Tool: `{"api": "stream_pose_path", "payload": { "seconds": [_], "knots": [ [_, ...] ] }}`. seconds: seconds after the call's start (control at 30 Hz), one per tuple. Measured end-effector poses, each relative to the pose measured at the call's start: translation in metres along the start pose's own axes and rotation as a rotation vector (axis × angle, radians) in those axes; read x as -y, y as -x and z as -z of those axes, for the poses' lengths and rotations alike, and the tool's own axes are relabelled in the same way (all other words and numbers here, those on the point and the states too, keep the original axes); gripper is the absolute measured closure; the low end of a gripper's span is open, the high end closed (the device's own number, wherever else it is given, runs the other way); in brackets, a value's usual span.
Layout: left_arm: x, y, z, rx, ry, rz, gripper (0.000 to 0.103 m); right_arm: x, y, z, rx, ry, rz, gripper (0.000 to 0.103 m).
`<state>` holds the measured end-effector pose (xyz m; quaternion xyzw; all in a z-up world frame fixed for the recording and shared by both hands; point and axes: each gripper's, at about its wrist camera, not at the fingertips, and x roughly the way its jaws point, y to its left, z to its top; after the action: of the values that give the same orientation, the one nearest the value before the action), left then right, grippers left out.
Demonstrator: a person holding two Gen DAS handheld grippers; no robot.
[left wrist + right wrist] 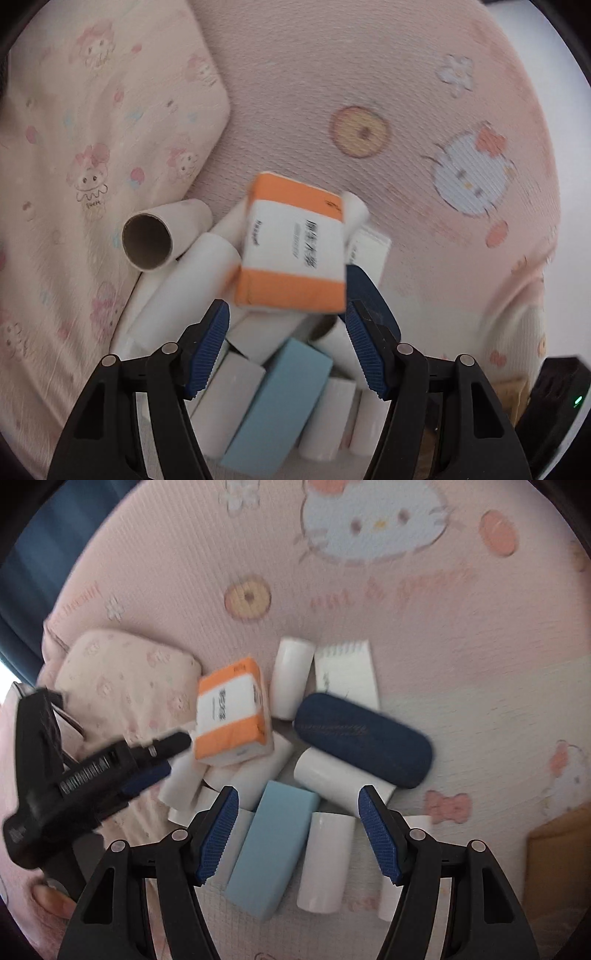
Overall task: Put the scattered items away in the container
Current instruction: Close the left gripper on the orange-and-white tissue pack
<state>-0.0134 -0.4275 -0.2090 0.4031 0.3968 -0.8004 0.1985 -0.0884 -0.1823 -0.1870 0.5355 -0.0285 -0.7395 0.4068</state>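
Just beyond the left hand-held gripper (286, 345), its jaws spread wide and empty, lies the orange tissue pack (293, 247).

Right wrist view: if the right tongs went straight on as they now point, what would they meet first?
Most likely the light blue box, which lies between the open right tongs on the pile of white rolls. Depth is unclear.
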Motion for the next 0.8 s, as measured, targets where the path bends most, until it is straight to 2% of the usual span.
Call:
{"api": "stream_pose_path", "payload": {
  "seconds": [0.2,0.37,0.47,0.53,0.6,0.63,0.8],
  "knots": [
    [-0.016,-0.019,-0.013,-0.046,0.095,0.077,0.036,-0.007,-0.035,-0.017,-0.006,0.046,-0.019,0.038],
    [-0.02,-0.034,-0.018,-0.049,0.115,0.057,0.037,-0.014,-0.055,-0.028,-0.004,0.088,-0.064,0.038],
    [-0.02,-0.047,-0.023,-0.07,0.127,0.067,0.052,-0.019,-0.07,-0.036,-0.023,0.115,-0.073,0.038],
    [-0.02,-0.052,-0.024,-0.084,0.132,0.063,0.06,-0.019,-0.078,-0.04,-0.042,0.111,-0.098,0.046],
    [-0.018,-0.055,-0.023,-0.094,0.133,0.085,0.064,-0.018,-0.087,-0.041,-0.059,0.106,-0.105,0.062],
    [-0.017,-0.056,-0.022,-0.093,0.128,0.079,0.065,-0.02,-0.093,-0.041,-0.079,0.122,-0.079,0.064],
    [-0.012,-0.058,-0.019,-0.084,0.115,0.072,0.067,-0.018,-0.097,-0.041,-0.071,0.129,-0.133,0.068]
  ]
}}
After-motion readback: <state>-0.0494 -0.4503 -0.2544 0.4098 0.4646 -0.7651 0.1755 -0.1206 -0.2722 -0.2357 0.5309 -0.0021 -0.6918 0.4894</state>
